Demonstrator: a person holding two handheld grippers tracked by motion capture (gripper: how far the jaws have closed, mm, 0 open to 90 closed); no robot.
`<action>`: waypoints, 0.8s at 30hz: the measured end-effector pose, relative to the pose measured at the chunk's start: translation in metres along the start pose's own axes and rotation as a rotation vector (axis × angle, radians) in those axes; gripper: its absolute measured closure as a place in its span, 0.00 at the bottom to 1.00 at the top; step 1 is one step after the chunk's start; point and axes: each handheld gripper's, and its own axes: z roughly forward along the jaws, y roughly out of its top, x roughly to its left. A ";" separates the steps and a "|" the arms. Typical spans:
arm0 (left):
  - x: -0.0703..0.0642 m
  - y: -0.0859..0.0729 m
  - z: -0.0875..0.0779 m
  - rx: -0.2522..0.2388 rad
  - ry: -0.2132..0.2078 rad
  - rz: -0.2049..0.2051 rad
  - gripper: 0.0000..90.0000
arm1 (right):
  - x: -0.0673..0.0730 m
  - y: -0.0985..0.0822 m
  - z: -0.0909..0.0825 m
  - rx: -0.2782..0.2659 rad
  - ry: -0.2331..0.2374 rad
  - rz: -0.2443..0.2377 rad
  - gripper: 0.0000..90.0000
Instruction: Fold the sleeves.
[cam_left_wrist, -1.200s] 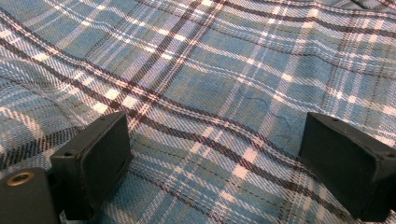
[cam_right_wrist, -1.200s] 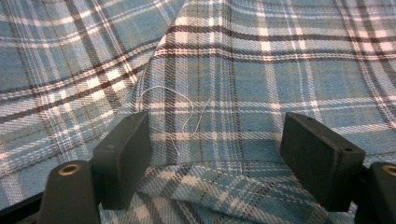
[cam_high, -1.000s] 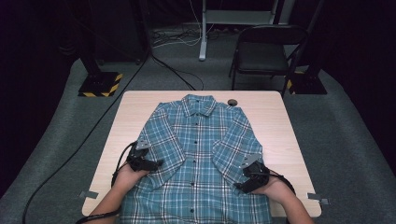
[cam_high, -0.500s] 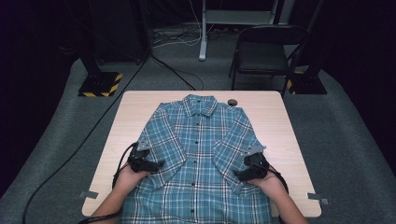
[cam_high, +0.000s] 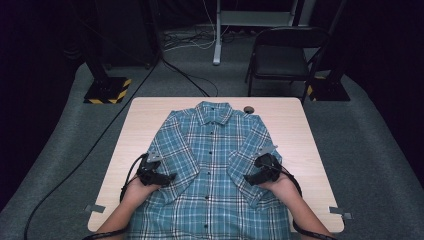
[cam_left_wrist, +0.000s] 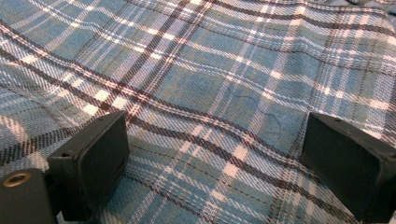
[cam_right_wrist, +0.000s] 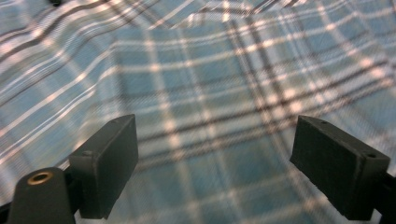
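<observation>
I'm in a dark studio — black walls, grey carpet, cables (cam_high: 190, 80) across it, a folding chair (cam_high: 280, 60) behind my tabletop (cam_high: 145, 120).

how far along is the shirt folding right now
Early stage. Done: both sleeves of the plaid shirt lie folded inward on the table. In hand: nothing; left gripper and right gripper hover open over the cloth. Left: the body is still unfolded, hem off the near edge.

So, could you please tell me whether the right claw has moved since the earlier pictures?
Yes. The right claw has shifted away from the table's near edge and inward over the plaid shirt, its jaws opening with only flat cloth under them.
</observation>
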 end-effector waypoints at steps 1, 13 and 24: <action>0.000 0.000 0.000 0.000 0.001 0.002 0.08 | -0.001 0.003 0.003 0.006 -0.004 0.004 0.15; -0.001 -0.001 0.000 -0.003 0.004 0.003 0.08 | -0.007 0.015 0.034 -0.001 -0.013 0.100 0.17; -0.001 0.000 0.000 0.000 0.000 0.004 0.08 | -0.005 0.016 0.026 -0.035 -0.025 0.094 0.17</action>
